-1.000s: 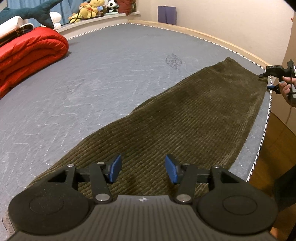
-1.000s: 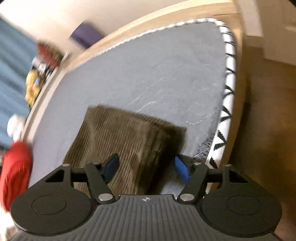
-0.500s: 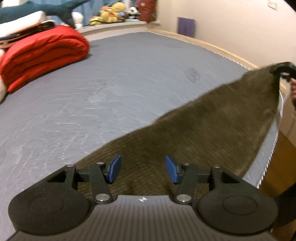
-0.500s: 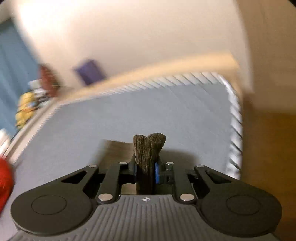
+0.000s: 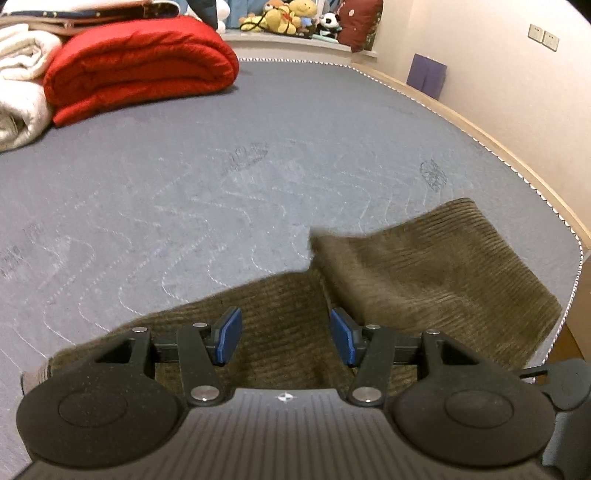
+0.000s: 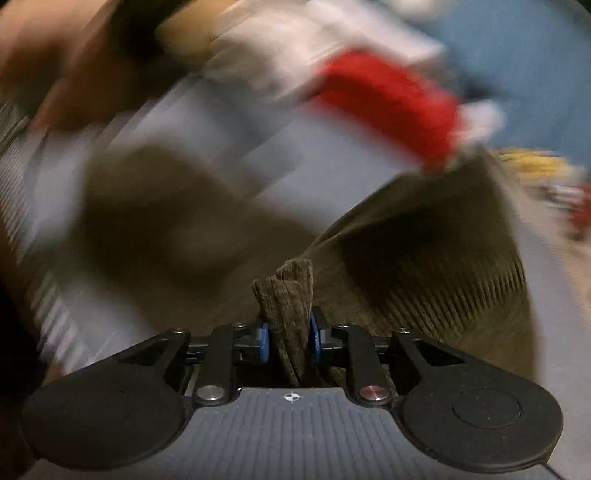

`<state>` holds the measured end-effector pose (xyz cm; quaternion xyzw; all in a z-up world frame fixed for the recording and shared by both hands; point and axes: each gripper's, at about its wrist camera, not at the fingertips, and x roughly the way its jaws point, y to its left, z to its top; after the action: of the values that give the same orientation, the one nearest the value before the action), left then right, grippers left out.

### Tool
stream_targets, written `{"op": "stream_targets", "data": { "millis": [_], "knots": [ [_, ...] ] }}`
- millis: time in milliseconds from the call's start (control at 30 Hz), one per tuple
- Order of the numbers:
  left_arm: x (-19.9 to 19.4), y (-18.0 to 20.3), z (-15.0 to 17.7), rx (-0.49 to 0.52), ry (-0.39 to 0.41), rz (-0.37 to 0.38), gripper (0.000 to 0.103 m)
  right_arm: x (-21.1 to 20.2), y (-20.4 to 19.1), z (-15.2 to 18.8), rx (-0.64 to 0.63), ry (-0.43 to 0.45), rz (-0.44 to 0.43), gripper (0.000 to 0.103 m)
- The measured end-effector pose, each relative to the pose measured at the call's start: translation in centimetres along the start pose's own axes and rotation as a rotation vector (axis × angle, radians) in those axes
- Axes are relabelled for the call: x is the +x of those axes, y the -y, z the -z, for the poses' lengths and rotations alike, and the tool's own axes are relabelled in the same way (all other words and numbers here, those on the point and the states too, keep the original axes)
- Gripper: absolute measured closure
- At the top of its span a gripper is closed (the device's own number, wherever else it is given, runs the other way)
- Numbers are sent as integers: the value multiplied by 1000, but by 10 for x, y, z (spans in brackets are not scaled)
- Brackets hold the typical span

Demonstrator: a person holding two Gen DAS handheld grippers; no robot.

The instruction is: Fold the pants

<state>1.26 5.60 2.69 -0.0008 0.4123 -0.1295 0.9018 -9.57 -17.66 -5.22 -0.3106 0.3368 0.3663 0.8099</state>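
Olive corduroy pants point(image 5: 424, 280) lie on the grey mattress point(image 5: 221, 184), their far end doubled back over the near part. My left gripper point(image 5: 286, 341) is open and empty, just above the near part of the pants. My right gripper point(image 6: 288, 336) is shut on a bunched fold of the pants point(image 6: 288, 306), and the cloth hangs from it to the right. The right wrist view is badly motion-blurred. Part of the right gripper shows at the lower right of the left wrist view point(image 5: 561, 384).
A rolled red quilt point(image 5: 140, 70) and a white blanket point(image 5: 18, 88) lie at the far left of the mattress. Stuffed toys point(image 5: 291, 18) sit on the ledge behind. The mattress edge point(image 5: 569, 295) and wooden floor are at the right.
My right gripper closed on the pants' far end, lifted it and carried it back toward my left gripper, doubling the pants over. My left gripper stayed open over the near end.
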Motion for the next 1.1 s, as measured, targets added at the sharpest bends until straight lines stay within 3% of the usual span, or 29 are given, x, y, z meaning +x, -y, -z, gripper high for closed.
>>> {"op": "stream_targets", "data": {
  "millis": [67, 200, 300, 433, 533, 667, 767, 833, 867, 900, 1100],
  "knots": [
    [1, -1, 1, -8, -9, 23, 42, -6, -7, -1, -44, 32, 41, 72],
    [12, -4, 2, -76, -45, 80, 42, -31, 28, -15, 148, 114, -93, 56],
    [25, -1, -1, -134, -67, 124, 42, -33, 39, -15, 220, 132, -112, 54],
    [35, 11, -8, -136, -74, 130, 42, -24, 46, -9, 223, 105, -94, 54],
    [38, 19, -14, -123, -68, 134, 42, -11, 35, -6, 168, 67, -108, 54],
    [41, 25, -16, -114, -66, 125, 42, -5, 11, -7, -17, 72, -90, 54],
    [42, 26, -14, -104, -70, 113, 42, -3, 13, -10, -14, 70, -86, 55],
    [43, 23, -13, -107, -71, 106, 42, 1, 15, -10, 7, 72, -102, 59],
    [43, 22, -13, -113, -70, 102, 42, 1, 15, -11, 11, 77, -123, 76],
    [42, 20, -14, -118, -67, 101, 42, 0, 15, -11, 8, 84, -137, 86],
    [33, 15, -16, -123, -30, 109, 42, -49, 24, -19, -42, 195, -163, 91]
  ]
}}
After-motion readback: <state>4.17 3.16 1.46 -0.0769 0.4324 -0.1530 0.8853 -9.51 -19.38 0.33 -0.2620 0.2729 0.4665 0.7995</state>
